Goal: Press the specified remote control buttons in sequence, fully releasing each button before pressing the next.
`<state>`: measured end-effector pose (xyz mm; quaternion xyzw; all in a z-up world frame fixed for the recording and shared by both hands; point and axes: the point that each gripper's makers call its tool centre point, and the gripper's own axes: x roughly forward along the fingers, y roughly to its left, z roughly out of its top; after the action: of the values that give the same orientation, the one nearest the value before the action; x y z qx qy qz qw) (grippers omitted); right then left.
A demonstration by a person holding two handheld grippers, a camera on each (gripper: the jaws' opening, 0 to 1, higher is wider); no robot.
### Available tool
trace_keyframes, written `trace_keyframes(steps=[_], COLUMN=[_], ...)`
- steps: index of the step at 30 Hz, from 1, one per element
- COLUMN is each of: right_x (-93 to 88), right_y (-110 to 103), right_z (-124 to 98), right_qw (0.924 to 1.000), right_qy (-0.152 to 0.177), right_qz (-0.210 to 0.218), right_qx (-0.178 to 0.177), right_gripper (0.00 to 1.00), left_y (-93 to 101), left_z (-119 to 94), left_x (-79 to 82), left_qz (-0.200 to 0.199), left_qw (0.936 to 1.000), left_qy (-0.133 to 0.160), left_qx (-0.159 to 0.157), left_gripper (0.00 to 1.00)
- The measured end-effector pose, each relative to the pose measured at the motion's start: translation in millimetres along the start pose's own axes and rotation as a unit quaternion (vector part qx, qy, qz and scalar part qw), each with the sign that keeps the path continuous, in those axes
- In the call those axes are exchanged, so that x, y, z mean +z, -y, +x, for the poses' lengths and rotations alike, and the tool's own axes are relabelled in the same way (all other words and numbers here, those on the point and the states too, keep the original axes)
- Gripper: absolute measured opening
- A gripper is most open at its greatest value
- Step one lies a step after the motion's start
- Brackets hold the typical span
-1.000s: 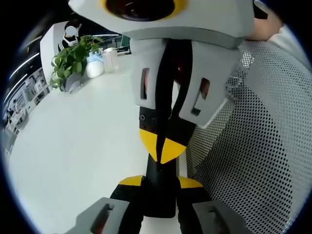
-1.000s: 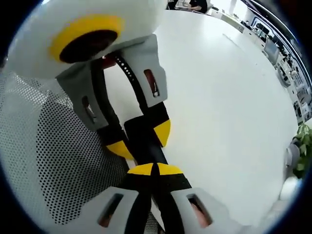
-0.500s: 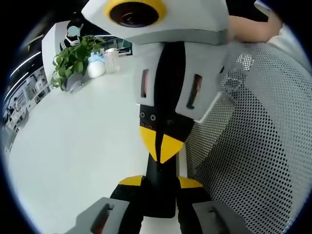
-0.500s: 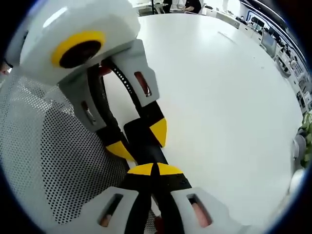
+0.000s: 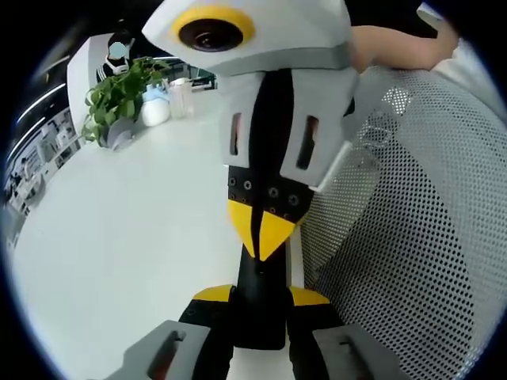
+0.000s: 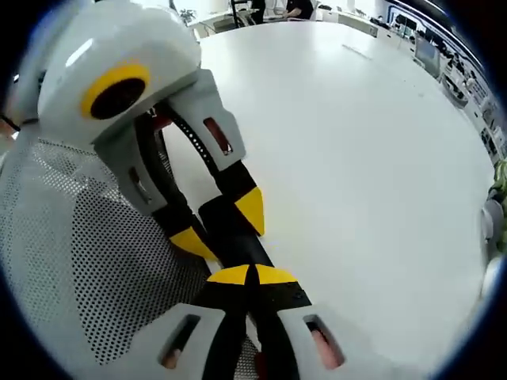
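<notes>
A black remote control [image 5: 261, 321] is held on edge between the yellow-tipped jaws of my left gripper [image 5: 260, 294], which is shut on it. My right gripper [image 5: 259, 231] comes down from above with its yellow tips closed together, touching the remote's upper end. In the right gripper view my right gripper [image 6: 249, 275] is shut, its tips resting against the remote [image 6: 242, 247]. The left gripper [image 6: 223, 227] clamps that remote from the upper left. The remote's buttons are hidden.
A white table [image 5: 119, 237] spreads to the left, with a potted plant [image 5: 119, 99] and a white bottle [image 5: 154, 109] at its far edge. A grey mesh chair back [image 5: 412, 237] stands close on the right. A person's hand [image 5: 396, 47] grips the right gripper.
In the left gripper view the right gripper's body has swung from tilted toward upright, its tips staying on the remote. The right gripper view has shifted slightly. The left gripper's hold is unchanged.
</notes>
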<state>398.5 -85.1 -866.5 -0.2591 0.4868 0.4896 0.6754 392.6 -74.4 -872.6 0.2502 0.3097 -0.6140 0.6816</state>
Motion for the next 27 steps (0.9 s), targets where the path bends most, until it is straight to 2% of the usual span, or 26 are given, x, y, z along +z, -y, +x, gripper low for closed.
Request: trace_keyframes(steps=[6,13,21,27], right_x=[1.8,1.7,1.1,1.6], right_y=[0.4,0.8,0.9,-0.3], right_z=[0.5,0.8,-0.1,0.2], right_qw=[0.9997,0.9998,0.9997,0.9999], right_qy=[0.010,0.005,0.002,-0.006], right_qz=[-0.021,-0.017,0.024,0.010], right_qx=[0.000,-0.002,-0.002,-0.009], right_gripper=[0.00,0.00,0.00,0.00], left_y=[-0.4,0.0,0.0,0.0], left_z=[0.3,0.7,1.1,1.0], left_x=[0.9,1.4,1.2,1.2], left_qz=[-0.006,-0.006,-0.002,-0.001], left_qw=[1.0000,1.0000,1.0000,1.0000], left_qy=[0.006,0.005,0.004,0.004], left_qx=[0.001,0.003,0.007,0.007], left_gripper=[0.25,0.25,0.25,0.25])
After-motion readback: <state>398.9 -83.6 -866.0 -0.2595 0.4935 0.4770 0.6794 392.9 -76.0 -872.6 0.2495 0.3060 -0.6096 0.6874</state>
